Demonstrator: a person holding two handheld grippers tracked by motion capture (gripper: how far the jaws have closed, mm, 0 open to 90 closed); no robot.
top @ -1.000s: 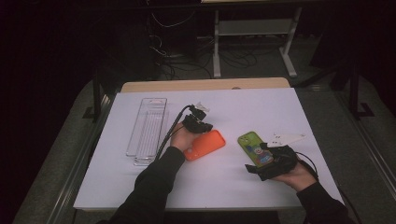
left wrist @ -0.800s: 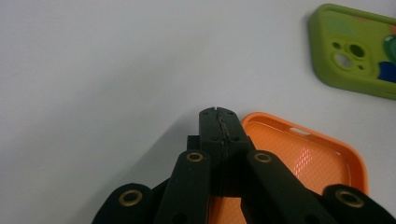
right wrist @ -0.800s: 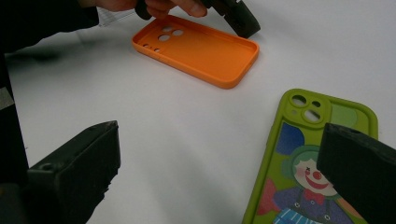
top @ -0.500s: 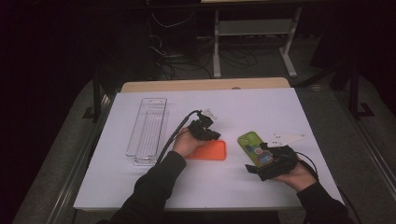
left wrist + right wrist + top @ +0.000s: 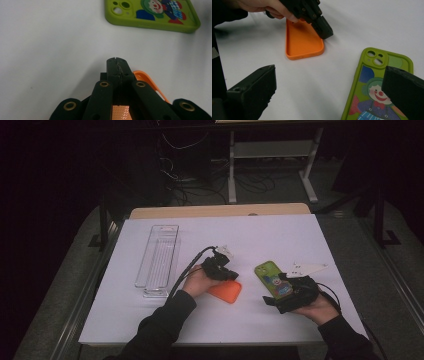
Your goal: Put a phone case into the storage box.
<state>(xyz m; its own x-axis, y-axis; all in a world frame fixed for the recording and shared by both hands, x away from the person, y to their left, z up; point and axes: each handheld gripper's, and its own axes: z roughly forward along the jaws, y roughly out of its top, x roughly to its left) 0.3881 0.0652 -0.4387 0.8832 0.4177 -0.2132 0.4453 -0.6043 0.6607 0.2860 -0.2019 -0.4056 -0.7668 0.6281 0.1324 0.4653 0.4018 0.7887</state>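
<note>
The left gripper (image 5: pixel 325 32), jaws pinched on the orange case's (image 5: pixel 303 41) rim, is nearer it than the right gripper (image 5: pixel 329 95), wide open and empty, the case's length trailing back under the hand.

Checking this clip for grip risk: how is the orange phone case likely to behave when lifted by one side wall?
The orange phone case is an empty, thin-walled shell, so probably light and somewhat bendy. The left tool, shut on one side wall, may let it sag or twist. It lies flat on the table, unlikely to roll.
</note>
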